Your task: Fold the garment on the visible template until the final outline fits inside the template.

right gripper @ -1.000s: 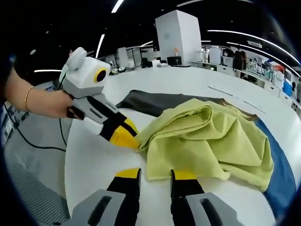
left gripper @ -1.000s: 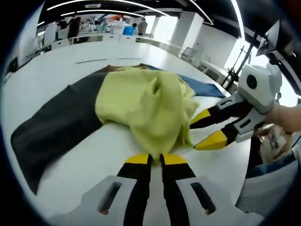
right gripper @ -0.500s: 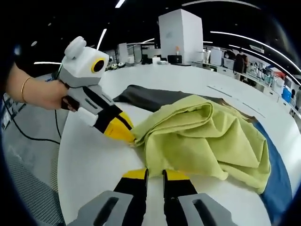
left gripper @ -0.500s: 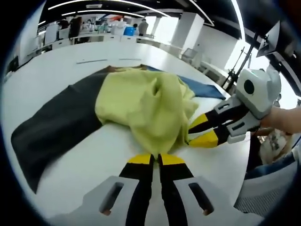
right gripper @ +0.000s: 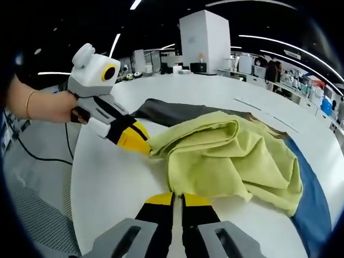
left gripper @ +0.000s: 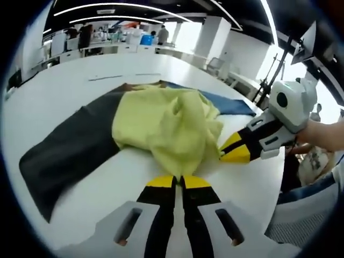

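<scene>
Large open-plan hall around me. Ceiling dark, with long curved light strips [left gripper: 107,6] across the top of my left gripper view and shorter ones [right gripper: 114,51] at upper left of my right gripper view. A broad white square column [right gripper: 207,40] stands at upper centre there. White benches [left gripper: 107,45] cluttered with equipment run along the far upper left, people standing beside them. Bright windows [left gripper: 279,62] glare at right. White round table [right gripper: 102,183] beneath; black cable [right gripper: 43,158] trails over grey floor at left.
</scene>
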The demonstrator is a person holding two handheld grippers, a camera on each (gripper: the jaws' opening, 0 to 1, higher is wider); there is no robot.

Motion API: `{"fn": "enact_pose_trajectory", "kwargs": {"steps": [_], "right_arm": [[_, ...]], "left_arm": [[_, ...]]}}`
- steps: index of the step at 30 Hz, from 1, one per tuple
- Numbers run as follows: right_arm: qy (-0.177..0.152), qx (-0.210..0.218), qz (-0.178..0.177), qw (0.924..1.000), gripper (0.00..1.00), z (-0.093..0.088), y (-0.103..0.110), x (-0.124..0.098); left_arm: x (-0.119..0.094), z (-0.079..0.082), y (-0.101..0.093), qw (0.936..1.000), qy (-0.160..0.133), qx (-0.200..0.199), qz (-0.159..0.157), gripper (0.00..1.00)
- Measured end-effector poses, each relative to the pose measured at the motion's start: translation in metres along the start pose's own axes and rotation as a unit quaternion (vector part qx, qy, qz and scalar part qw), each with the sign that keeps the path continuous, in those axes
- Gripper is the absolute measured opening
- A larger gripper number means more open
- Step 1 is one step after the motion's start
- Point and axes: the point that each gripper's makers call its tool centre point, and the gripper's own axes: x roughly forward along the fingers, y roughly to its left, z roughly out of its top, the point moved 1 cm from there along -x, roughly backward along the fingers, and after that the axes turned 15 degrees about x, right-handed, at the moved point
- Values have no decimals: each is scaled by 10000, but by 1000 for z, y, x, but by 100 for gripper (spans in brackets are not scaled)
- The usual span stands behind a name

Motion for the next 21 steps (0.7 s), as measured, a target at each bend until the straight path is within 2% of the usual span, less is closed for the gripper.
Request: {"fn": "enact_pose_trajectory", "kwargs": {"steps": [10,13,21], "right_arm": [[-105,-27,-183,9998,0,-2,-10,-37],[-195,51,-188,9996,0,-1,-9,-46],[-209,85,-268,9994,0,-6,-11,-64]], "left_arm": [[-17,8,-1,9998,-129,101,123,1],[-23,14,1,9993,-239,138,267,1],[-37,25,-5,9985,-363,322,270,1]]}}
